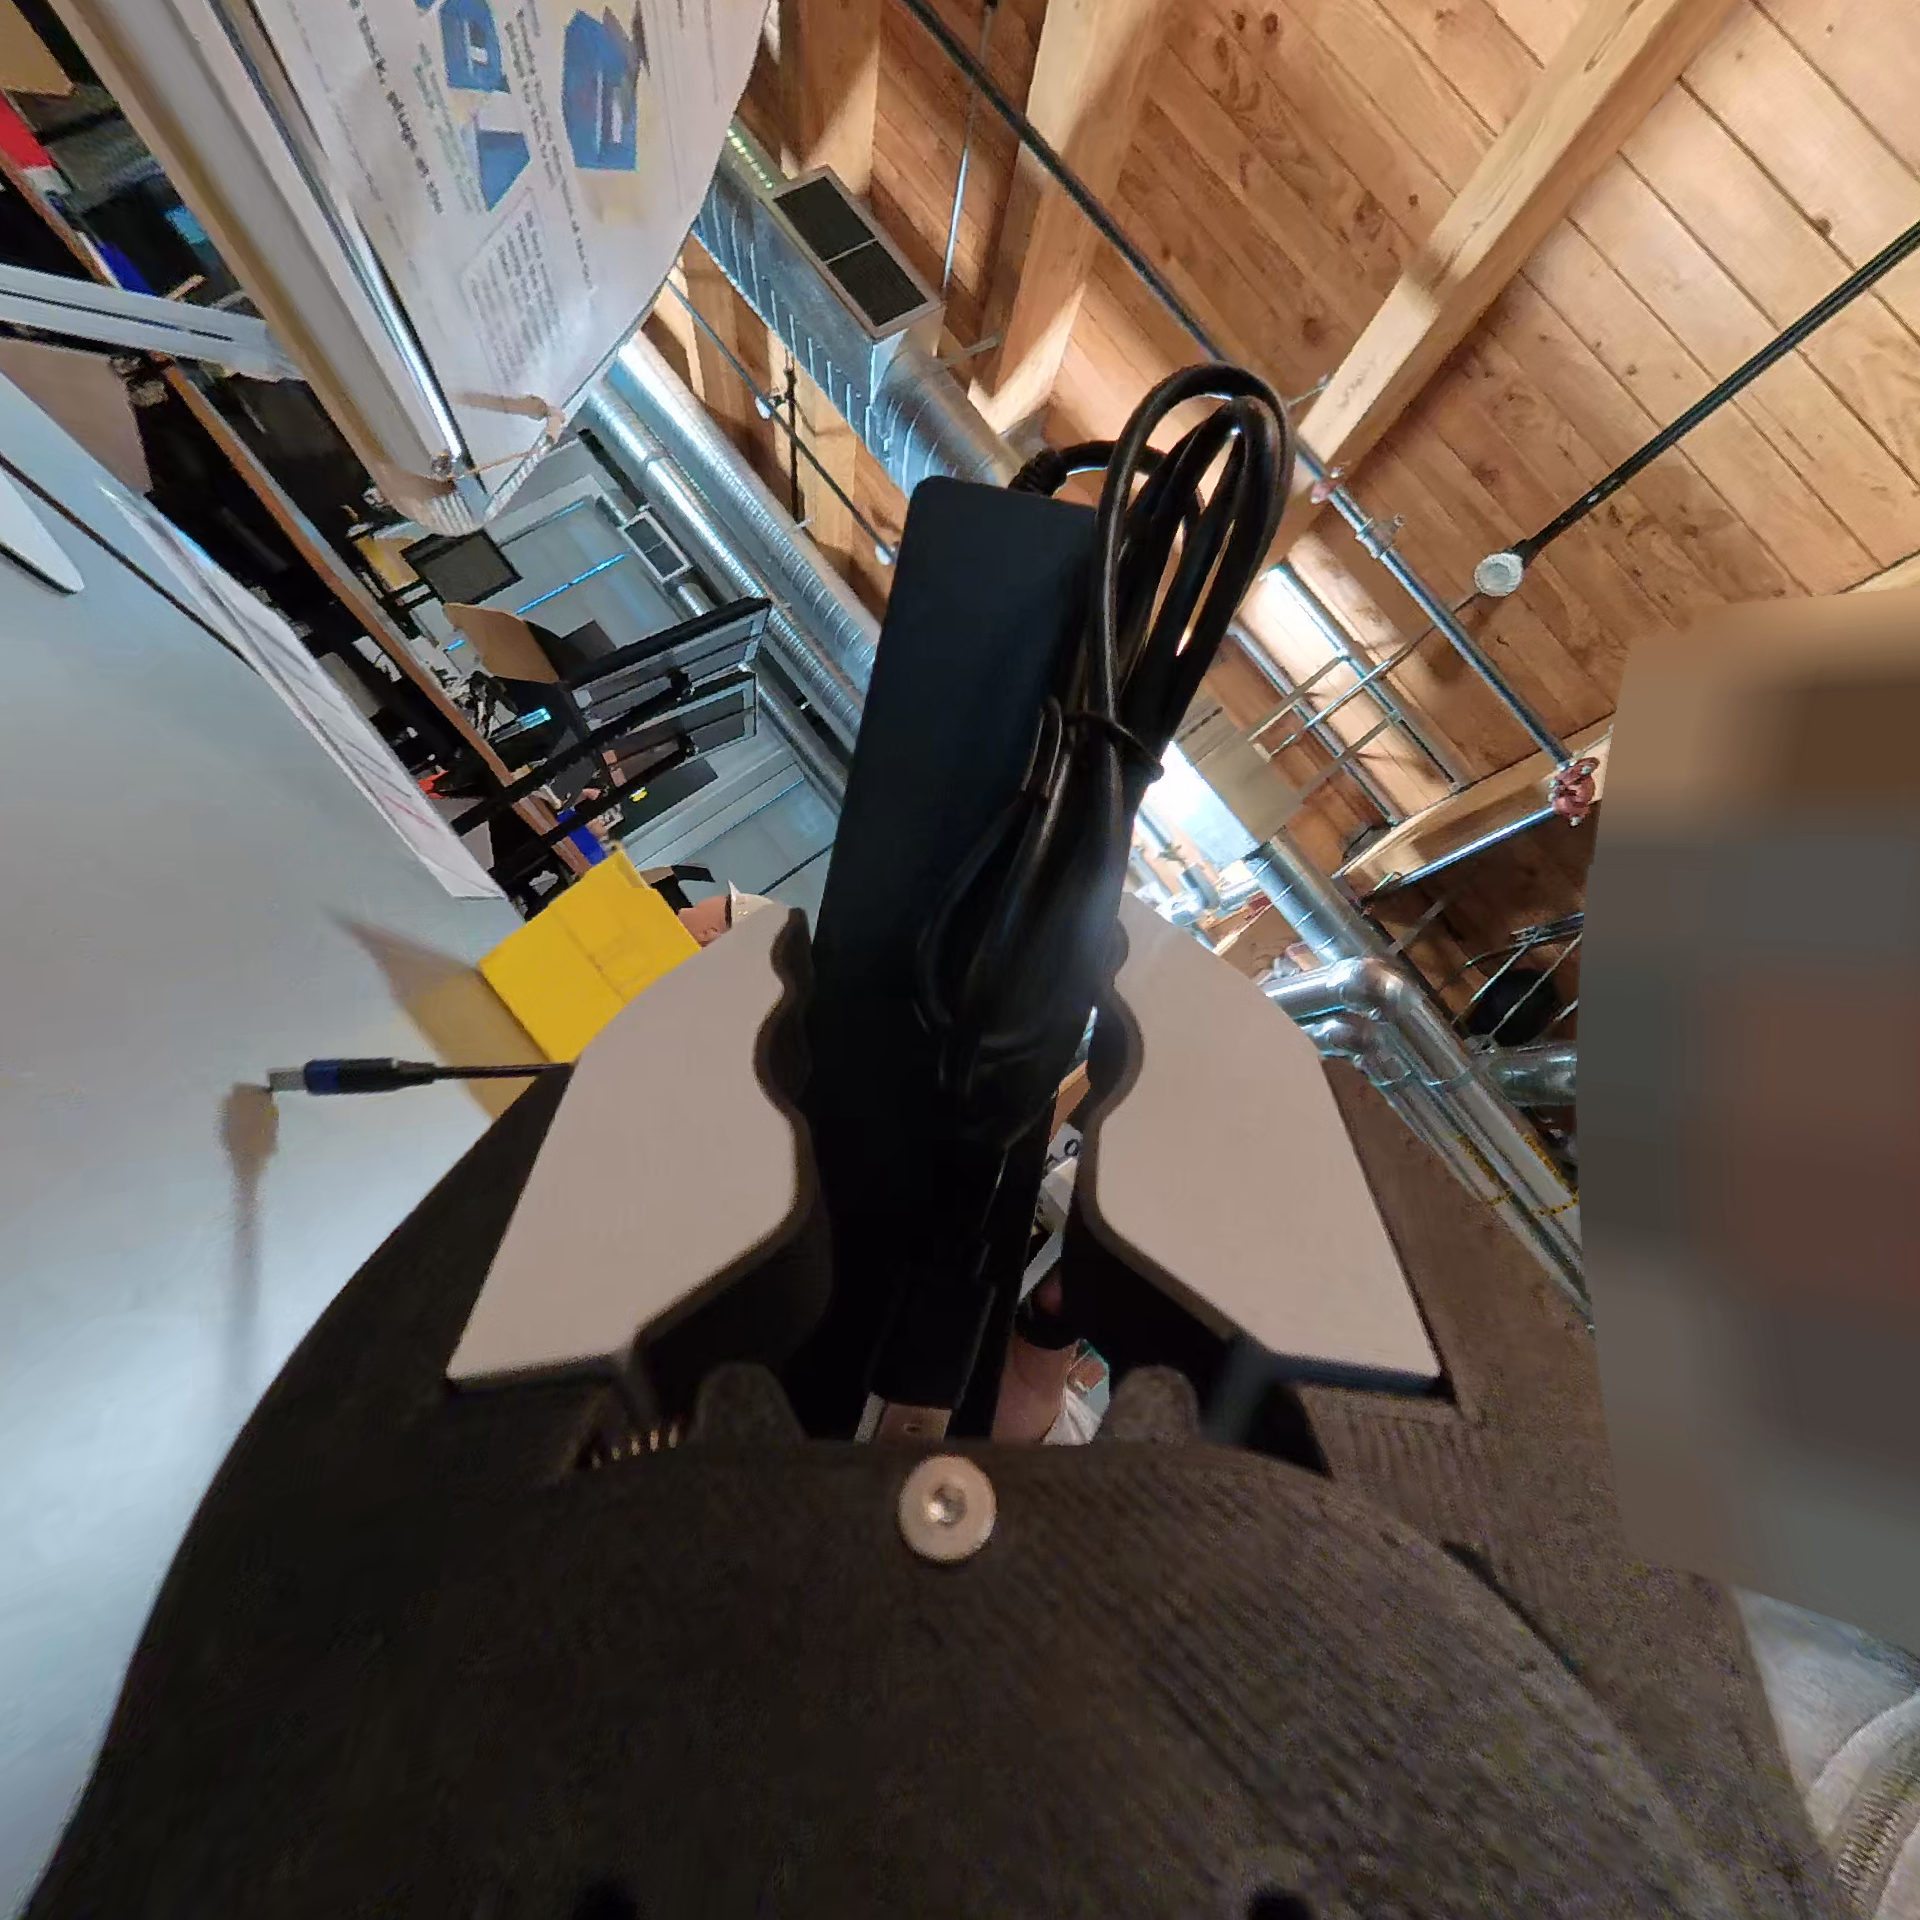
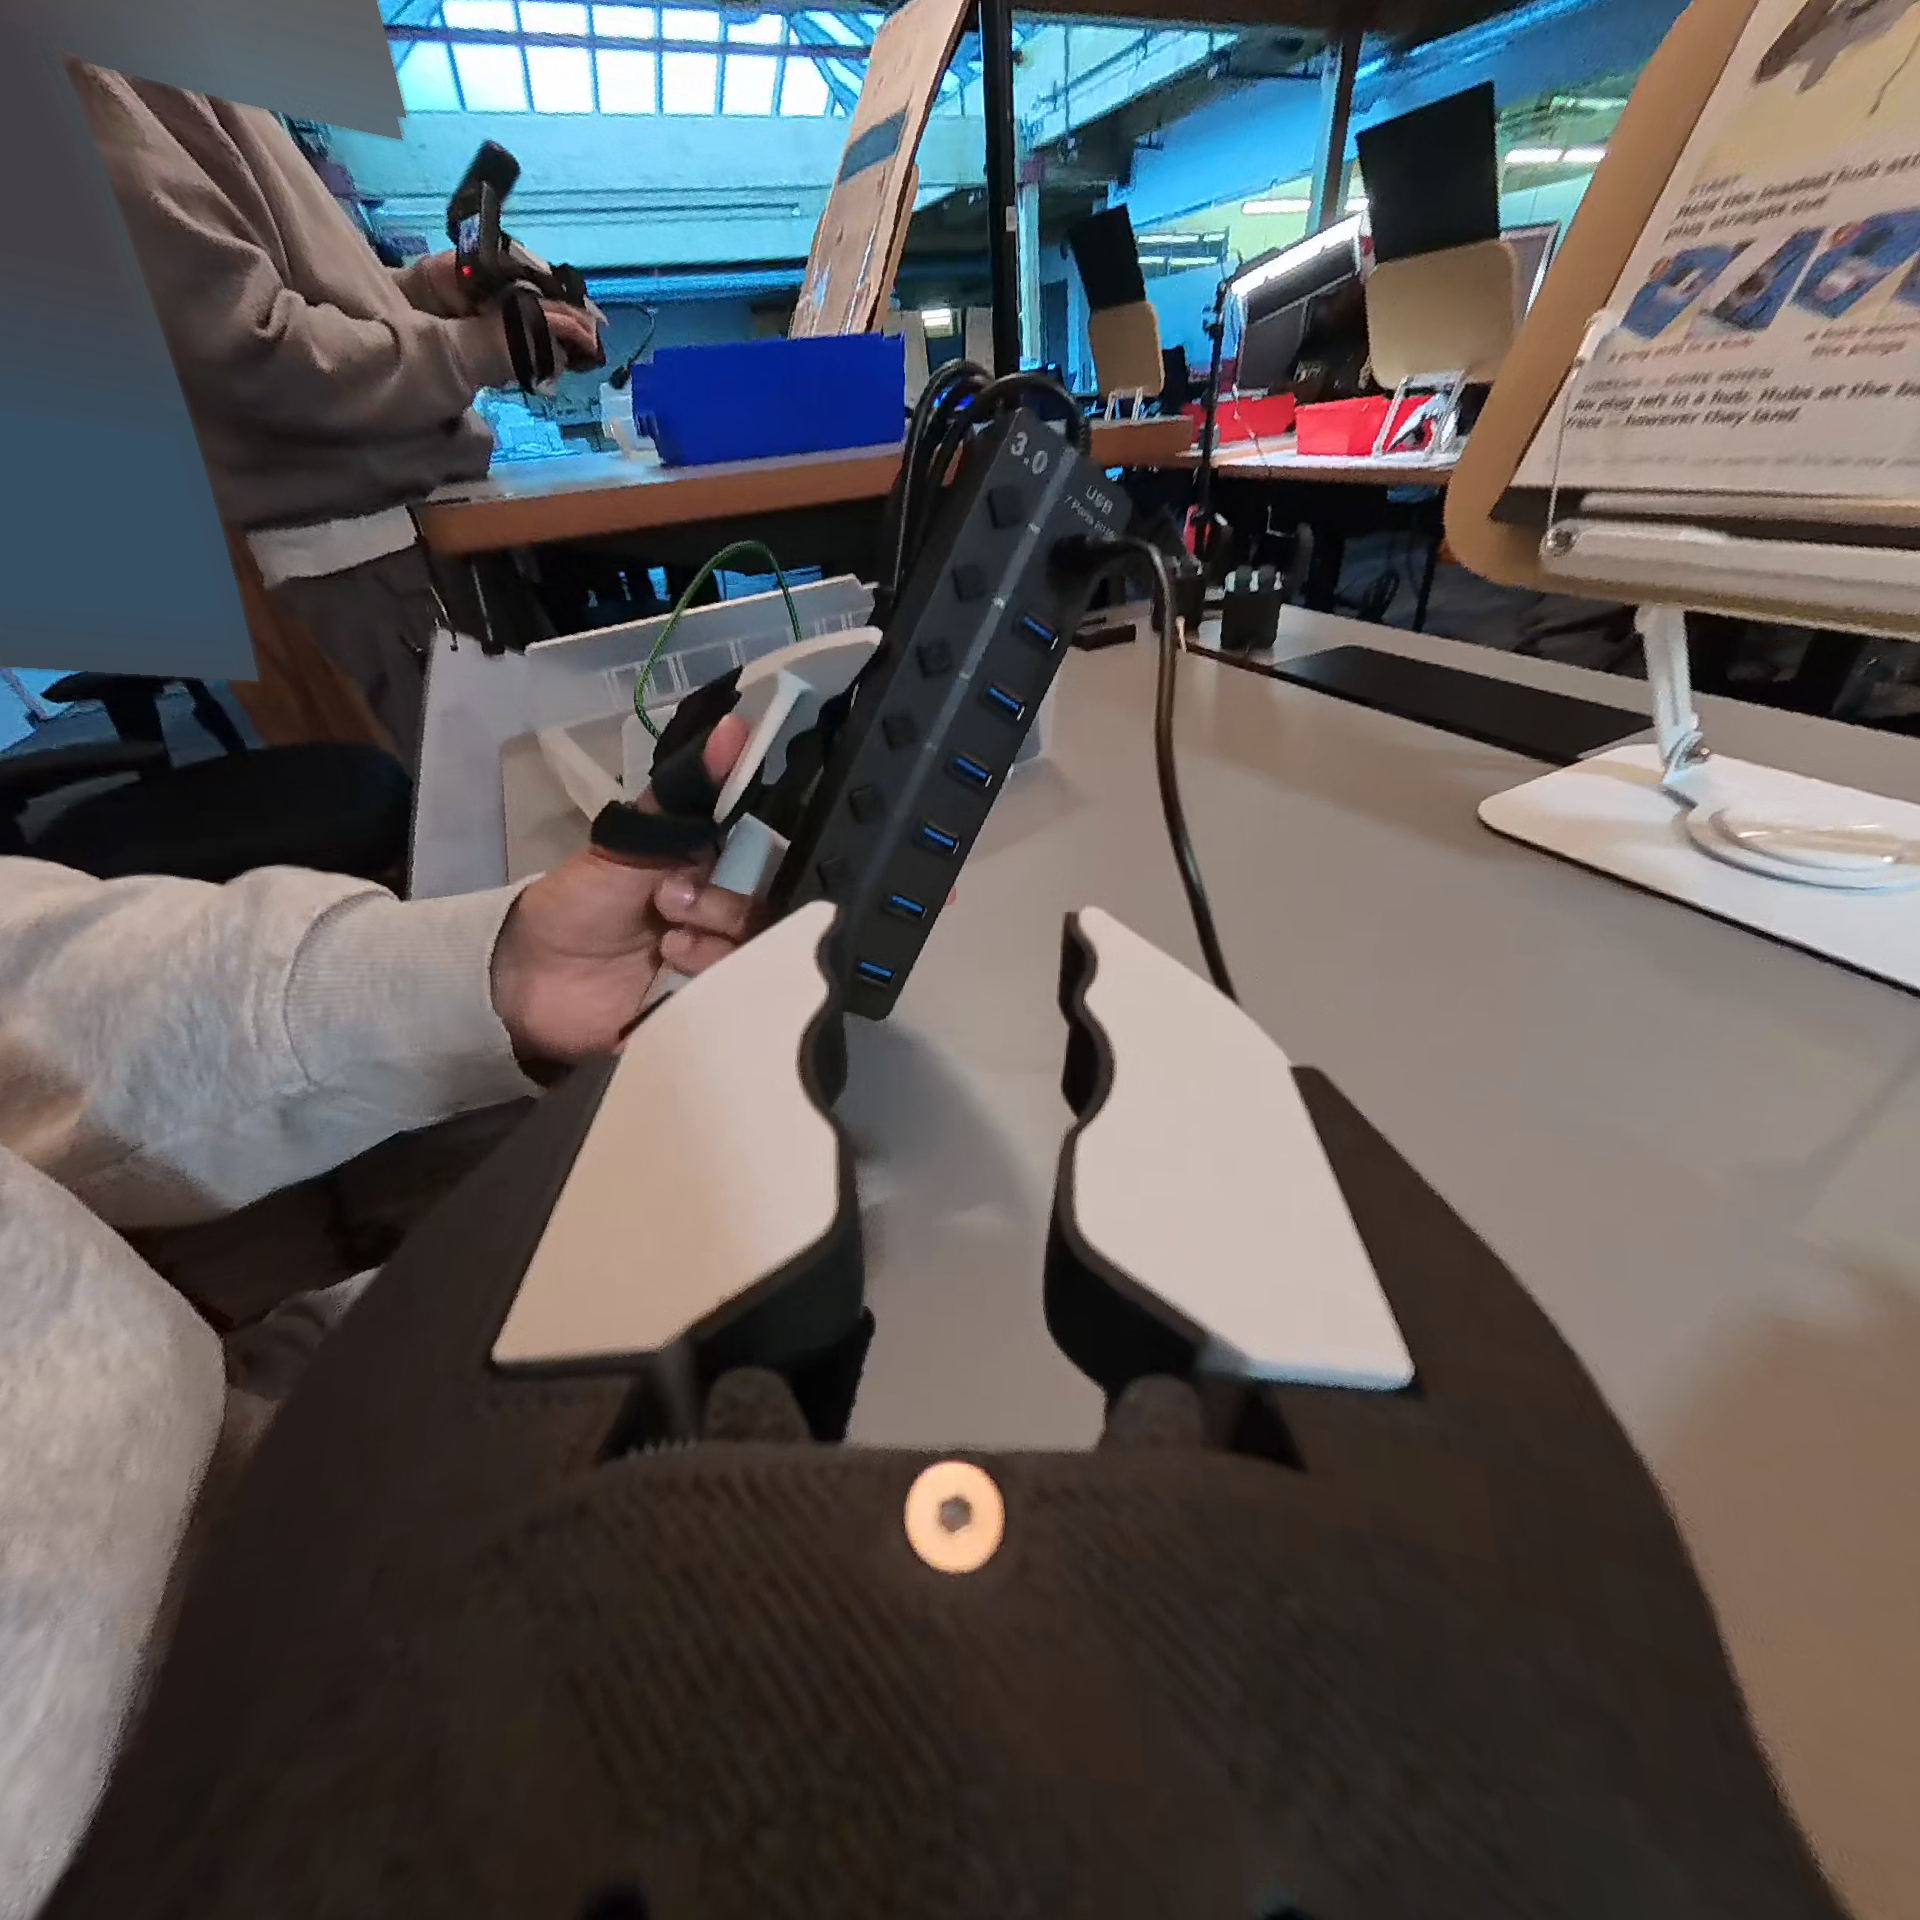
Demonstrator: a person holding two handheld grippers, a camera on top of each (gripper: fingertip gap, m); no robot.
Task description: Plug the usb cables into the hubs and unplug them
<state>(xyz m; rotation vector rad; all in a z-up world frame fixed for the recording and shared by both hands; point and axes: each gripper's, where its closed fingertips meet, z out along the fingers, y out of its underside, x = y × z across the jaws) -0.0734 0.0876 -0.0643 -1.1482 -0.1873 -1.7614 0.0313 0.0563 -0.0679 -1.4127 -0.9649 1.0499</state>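
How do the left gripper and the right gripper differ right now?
The left gripper has its jaws shut on the black USB hub, holding it tilted above the table; the right gripper has open jaws with nothing between them. The left points up towards the ceiling, the right roughly level over the table. Both have the same white fingers on a black body.

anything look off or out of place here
Nothing damaged or spilled. The hub is held tilted off the table in the left gripper, one black cable plugged near its top; the right gripper is open and empty.
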